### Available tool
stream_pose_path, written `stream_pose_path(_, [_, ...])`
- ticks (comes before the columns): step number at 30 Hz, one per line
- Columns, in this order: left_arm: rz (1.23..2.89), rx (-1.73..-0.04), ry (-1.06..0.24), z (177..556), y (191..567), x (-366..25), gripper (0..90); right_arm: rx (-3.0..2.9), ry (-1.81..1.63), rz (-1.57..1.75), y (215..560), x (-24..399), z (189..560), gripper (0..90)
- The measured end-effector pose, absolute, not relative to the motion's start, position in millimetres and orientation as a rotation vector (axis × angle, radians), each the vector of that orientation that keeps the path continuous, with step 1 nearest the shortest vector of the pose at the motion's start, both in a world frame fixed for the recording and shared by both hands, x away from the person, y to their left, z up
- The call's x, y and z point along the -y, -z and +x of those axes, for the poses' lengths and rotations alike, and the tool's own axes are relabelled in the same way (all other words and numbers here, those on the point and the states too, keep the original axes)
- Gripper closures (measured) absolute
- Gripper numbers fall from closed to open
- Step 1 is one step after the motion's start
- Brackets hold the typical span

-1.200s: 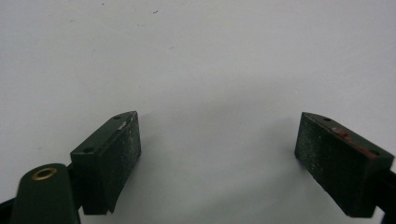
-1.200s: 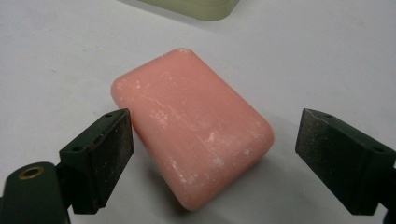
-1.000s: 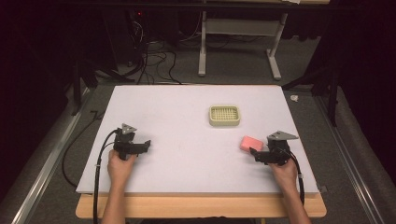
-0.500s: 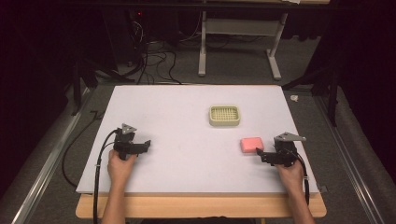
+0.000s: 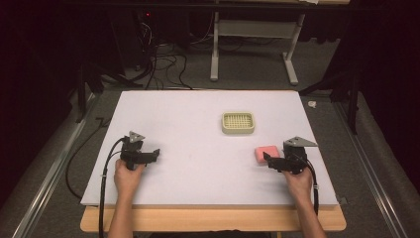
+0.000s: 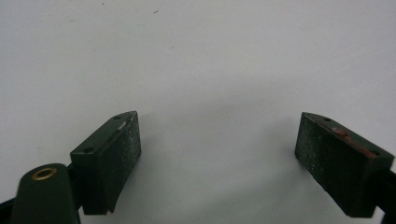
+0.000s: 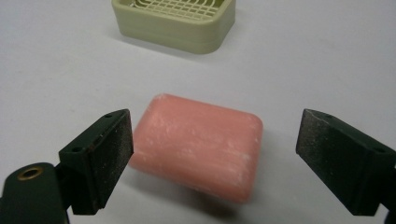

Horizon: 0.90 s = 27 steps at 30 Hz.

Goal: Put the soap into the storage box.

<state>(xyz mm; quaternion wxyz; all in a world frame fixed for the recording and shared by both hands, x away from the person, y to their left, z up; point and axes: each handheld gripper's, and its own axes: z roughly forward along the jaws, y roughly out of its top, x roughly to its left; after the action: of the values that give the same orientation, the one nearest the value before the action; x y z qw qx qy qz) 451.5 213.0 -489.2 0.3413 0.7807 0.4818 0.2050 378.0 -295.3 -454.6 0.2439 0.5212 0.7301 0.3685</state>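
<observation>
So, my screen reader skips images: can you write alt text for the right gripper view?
A pink soap bar lies on the white table between the right gripper's two open black jaws, untouched. Beyond it stands a pale green soap dish with a grid insert.

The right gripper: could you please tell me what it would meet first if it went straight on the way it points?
Most likely the pink bar of soap, lying just ahead between the open right gripper jaws; the pale green slotted dish stands farther on.
</observation>
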Motion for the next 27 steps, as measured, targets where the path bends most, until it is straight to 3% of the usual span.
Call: stream_pose_path(27, [2.029,-1.253,-0.529,452,489,-213,15.0,-2.005,-0.899,1.509,475,273,400,11.3])
